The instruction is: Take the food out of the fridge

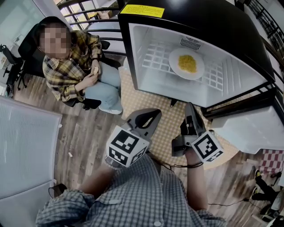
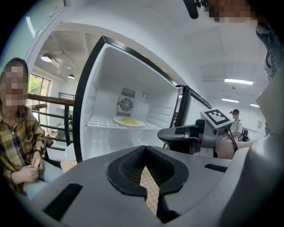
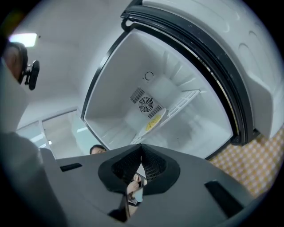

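Atop fridge (image 1: 213, 22), yellow label (image 1: 142, 10), print illegible; food (image 1: 187, 63) plated inside.

The head camera looks steeply down from above onto the open fridge (image 1: 230, 66), with both grippers just before it. The left gripper (image 1: 150, 117) camera sits low and faces nearly level into the fridge from its left front, the right gripper (image 1: 190, 111) showing right of centre. The right gripper camera, tilted sideways, looks in from closer. All three share the white interior, its fan grille (image 2: 126, 105) and the plate (image 1: 174, 62).
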Tool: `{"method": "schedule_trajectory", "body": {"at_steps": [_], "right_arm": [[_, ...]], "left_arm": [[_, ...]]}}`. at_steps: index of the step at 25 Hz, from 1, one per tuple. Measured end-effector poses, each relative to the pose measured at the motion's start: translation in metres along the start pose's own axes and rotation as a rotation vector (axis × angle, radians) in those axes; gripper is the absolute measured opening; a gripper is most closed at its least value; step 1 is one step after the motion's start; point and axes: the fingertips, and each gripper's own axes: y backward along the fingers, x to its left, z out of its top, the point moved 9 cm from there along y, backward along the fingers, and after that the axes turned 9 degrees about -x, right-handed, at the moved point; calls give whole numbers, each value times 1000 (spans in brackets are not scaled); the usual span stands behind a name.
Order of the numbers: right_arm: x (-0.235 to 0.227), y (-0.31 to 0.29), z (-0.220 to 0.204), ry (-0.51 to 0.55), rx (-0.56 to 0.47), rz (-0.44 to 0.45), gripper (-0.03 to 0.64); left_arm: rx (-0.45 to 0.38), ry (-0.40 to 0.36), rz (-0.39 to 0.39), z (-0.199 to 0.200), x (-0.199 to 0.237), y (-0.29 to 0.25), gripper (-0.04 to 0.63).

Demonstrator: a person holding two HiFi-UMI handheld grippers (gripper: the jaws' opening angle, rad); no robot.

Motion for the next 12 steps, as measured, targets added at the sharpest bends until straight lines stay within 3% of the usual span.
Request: {"method": "schedule_trajectory", "body": {"at_steps": [6,12], "right_arm": [[-7,-36,-3,-190,-57,0,9],[-11,-64,1,-219,-61,1,11]], "left_arm": [[2,-22,0,2,11,-3,6],[-1,-27,-6,2,17,-8,6]]}}
